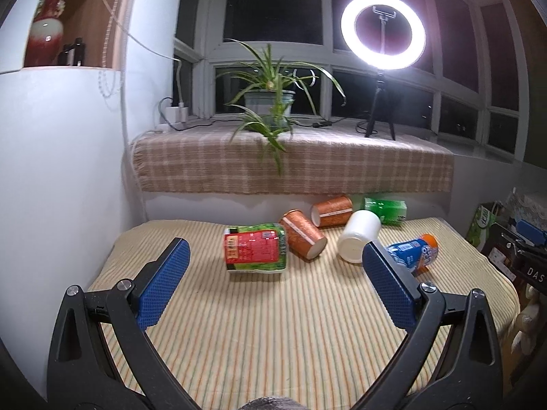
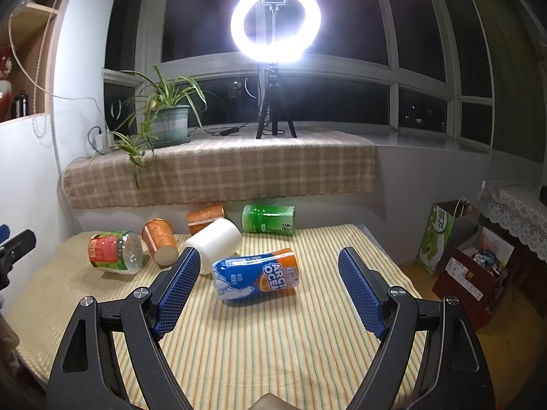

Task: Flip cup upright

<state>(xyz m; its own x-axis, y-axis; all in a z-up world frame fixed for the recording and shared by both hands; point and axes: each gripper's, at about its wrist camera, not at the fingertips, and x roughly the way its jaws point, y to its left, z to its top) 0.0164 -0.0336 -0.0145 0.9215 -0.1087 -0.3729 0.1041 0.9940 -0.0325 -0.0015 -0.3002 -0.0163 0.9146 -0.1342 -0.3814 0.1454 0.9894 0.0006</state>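
Several cups and bottles lie on their sides on the striped table point(image 1: 273, 324). Two brown paper cups lie near the back: one point(image 1: 302, 239) point(image 2: 160, 241) closer, one point(image 1: 331, 210) point(image 2: 205, 218) behind it. A white cup point(image 1: 359, 235) point(image 2: 215, 241) lies beside them. My left gripper point(image 1: 275, 256) is open and empty, in front of the red-and-green bottle point(image 1: 254, 247). My right gripper point(image 2: 270, 263) is open and empty, its fingers either side of the blue-and-orange bottle point(image 2: 256, 275), short of it.
A green bottle point(image 1: 384, 209) point(image 2: 268, 218) lies at the table's back edge under the checked sill point(image 1: 290, 164). A potted plant point(image 1: 270, 106) and ring light point(image 1: 383, 30) stand on the sill. Bags and boxes point(image 2: 471, 259) stand right of the table. A white wall point(image 1: 61, 171) borders the left.
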